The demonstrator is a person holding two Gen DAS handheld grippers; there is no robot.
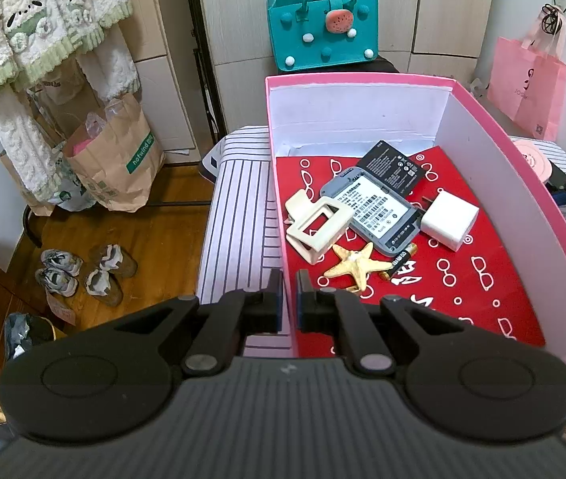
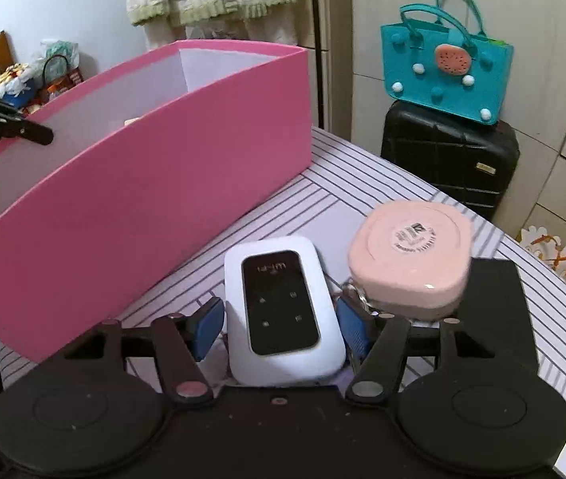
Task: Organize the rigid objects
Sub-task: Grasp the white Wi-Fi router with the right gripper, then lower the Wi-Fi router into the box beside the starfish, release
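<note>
**Right claw straddles the white pocket router beside the pink box**

The right claw (image 2: pixel 281 325) stands partly open with its blue pads (image 2: pixel 208 325) on either side of a white, rounded plastic pocket router with a glossy black screen panel (image 2: pixel 283 311). A sliver of gap shows at each flank, so the pads do not yet seem to press on it; I judge this the moment just ahead of a grasp. The router lies flat on the striped tabletop (image 2: pixel 362 187), long axis running away from the claw, which suits a pinch across its narrow width.

Just right of the claw and slightly beyond sits a pale pink, rounded-square plastic case with a round label on its lid (image 2: pixel 410 263), very close to the right pad, perhaps touching it. Left of the claw and beyond rises the tall pink cardboard box with white inner walls (image 2: pixel 155 199), the likely destination.

The left claw (image 1: pixel 290 299) is closed on the box's near-left wall, probably steadying it. Ahead of it, on the red patterned lining, lie a cream hair clip (image 1: pixel 314 227), a grey battery pack (image 1: pixel 378 211), a white charger cube (image 1: pixel 448 219), a tan starfish (image 1: pixel 356 265) and a black cylindrical battery (image 1: pixel 402 261).
</note>
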